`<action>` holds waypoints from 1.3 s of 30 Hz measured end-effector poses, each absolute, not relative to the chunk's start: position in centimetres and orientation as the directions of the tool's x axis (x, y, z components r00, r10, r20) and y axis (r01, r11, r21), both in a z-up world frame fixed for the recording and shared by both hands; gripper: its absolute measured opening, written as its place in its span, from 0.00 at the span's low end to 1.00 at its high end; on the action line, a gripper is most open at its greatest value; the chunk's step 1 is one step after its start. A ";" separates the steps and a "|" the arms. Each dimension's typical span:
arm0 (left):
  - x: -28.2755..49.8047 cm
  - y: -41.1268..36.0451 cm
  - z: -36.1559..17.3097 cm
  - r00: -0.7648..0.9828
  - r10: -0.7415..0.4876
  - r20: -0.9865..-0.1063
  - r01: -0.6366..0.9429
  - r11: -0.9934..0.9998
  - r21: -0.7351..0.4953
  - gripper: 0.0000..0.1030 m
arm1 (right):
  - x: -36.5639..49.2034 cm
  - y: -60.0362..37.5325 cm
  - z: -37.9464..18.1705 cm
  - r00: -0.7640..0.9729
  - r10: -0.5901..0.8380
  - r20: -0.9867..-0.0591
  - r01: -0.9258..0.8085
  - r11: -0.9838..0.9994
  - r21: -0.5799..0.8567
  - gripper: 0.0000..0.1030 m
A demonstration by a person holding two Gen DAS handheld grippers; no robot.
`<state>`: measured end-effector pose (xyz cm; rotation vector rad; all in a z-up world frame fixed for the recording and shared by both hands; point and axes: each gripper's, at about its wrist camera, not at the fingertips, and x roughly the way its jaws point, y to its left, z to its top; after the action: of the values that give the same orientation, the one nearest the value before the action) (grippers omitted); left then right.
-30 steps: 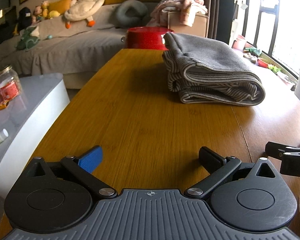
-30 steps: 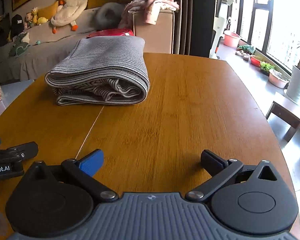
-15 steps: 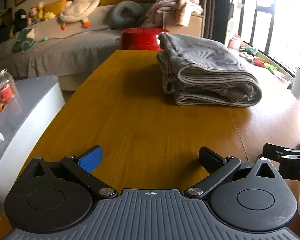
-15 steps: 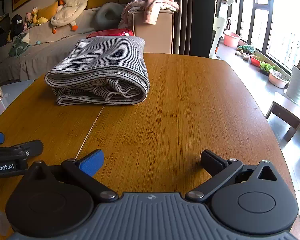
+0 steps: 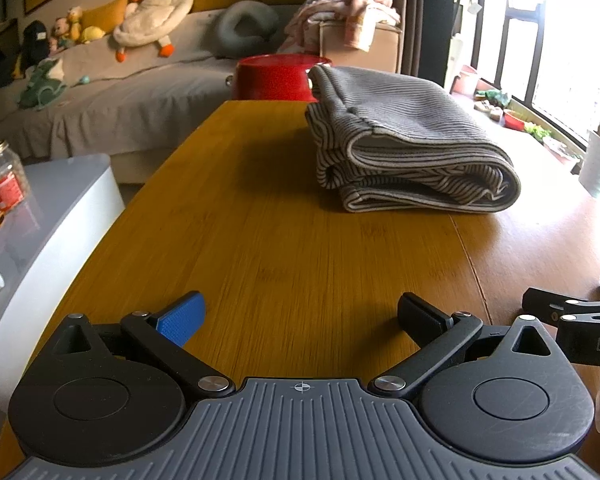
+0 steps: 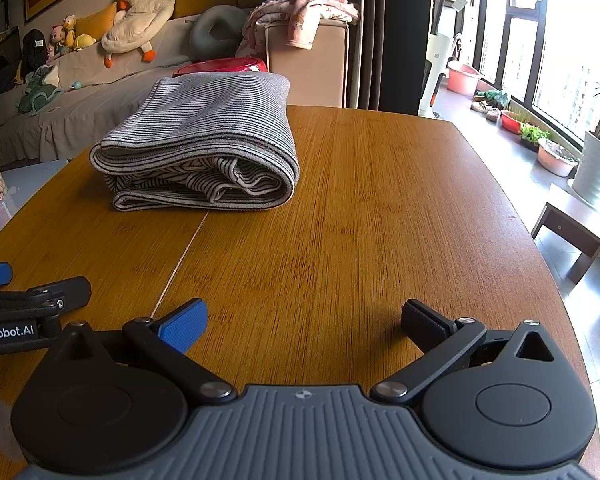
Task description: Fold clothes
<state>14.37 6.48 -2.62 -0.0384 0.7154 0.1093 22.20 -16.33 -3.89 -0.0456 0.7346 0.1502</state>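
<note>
My left gripper (image 5: 300, 316) and right gripper (image 6: 304, 320) hover spread wide and empty over the bamboo table (image 6: 380, 220); the folded grey striped garment (image 6: 204, 160) lies ahead, a red basin (image 5: 276, 78) behind it.

Left gripper (image 5: 300, 314) and right gripper (image 6: 304, 316), both low over the table (image 6: 380, 208) near its front edge and level with its surface. Each has its jaws spread wide with nothing between them; one blue pad, one black. The two sit side by side, just apart, both pointing along the table toward its far end.
</note>
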 end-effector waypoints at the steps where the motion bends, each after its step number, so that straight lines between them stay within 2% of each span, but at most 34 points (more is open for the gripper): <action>1: 14.4 6.5 -2.6 0.749 0.086 -0.657 -0.113 0.994 0.002 1.00 | 22.2 -16.3 -3.9 0.732 0.121 -0.671 -0.153 0.988 0.011 1.00; 39: 14.7 6.1 -2.7 0.748 0.120 -0.653 -0.162 0.987 -0.004 1.00 | 22.4 -16.3 -3.8 0.728 0.138 -0.671 -0.176 0.984 0.012 1.00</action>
<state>14.69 6.09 -2.66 -0.0622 0.7092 0.1546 22.38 -16.31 -3.83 -0.0537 0.7351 0.1733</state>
